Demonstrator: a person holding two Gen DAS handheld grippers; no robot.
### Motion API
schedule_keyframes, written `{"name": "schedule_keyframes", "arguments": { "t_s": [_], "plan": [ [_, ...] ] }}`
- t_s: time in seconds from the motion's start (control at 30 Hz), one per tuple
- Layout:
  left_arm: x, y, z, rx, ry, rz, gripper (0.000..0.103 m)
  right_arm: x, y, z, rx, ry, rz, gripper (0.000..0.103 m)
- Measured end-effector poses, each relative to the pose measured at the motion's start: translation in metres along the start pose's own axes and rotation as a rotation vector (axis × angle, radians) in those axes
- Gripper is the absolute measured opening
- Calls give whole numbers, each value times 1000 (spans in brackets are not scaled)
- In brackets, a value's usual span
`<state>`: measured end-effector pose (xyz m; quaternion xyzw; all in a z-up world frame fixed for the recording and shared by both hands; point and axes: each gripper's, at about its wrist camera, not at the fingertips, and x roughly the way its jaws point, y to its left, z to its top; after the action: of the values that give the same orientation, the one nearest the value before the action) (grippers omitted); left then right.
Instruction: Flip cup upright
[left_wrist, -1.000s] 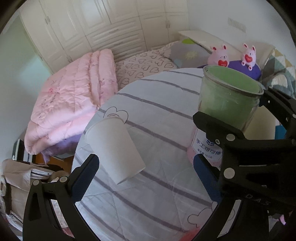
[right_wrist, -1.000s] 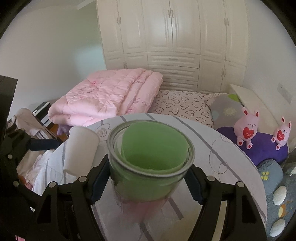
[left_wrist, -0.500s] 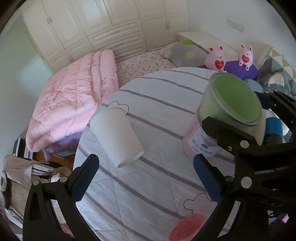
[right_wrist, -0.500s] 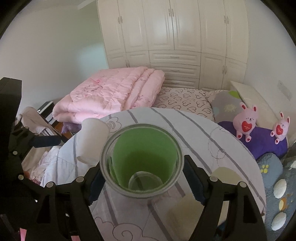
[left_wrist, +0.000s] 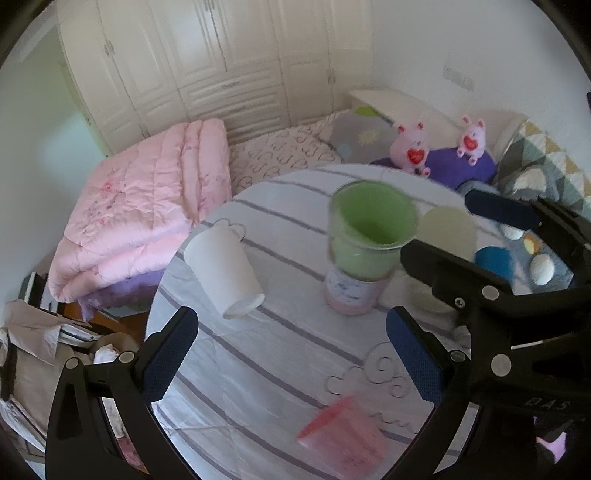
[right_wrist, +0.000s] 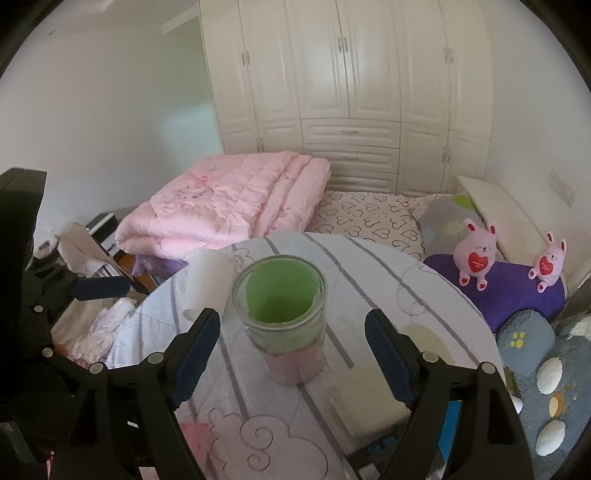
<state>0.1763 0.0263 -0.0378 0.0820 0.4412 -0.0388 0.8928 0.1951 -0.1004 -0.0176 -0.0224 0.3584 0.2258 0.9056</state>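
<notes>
Now the right gripper (right_wrist: 291, 354) is letting go of the glass jar (right_wrist: 282, 314): a moment ago its blue pads were squeezing the jar, and now they are spread wide with gaps on both sides. That jar with the green lining is standing upright on the round table (right_wrist: 436, 295), right between the open fingers and just ahead of them. Over by the left gripper (left_wrist: 288, 354), the white paper cup (left_wrist: 221, 269) is lying tipped on its side, ahead of the left finger and a little off to the left. This gripper is open too, holding nothing, and it is looking at the cup from farther back than before. I think the paper cup is the next one to stand up. To do it well, the left gripper should be coming in around the cup's middle, pinching softly so the thin paper is not crushing, then turning it mouth up.
</notes>
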Motion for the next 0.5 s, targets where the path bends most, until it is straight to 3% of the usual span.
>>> {"name": "schedule_keyframes", "arguments": {
  "t_s": [0.27, 0.5],
  "plan": [
    [-35, -28, -4, 2, -81, -17, 103, -44, -12, -5, 29, -21, 14, 82],
    [-58, -55, -16, -25, -106, -15, 103, -76, -26, -15, 35, -4, 10, 82]
  ]
}}
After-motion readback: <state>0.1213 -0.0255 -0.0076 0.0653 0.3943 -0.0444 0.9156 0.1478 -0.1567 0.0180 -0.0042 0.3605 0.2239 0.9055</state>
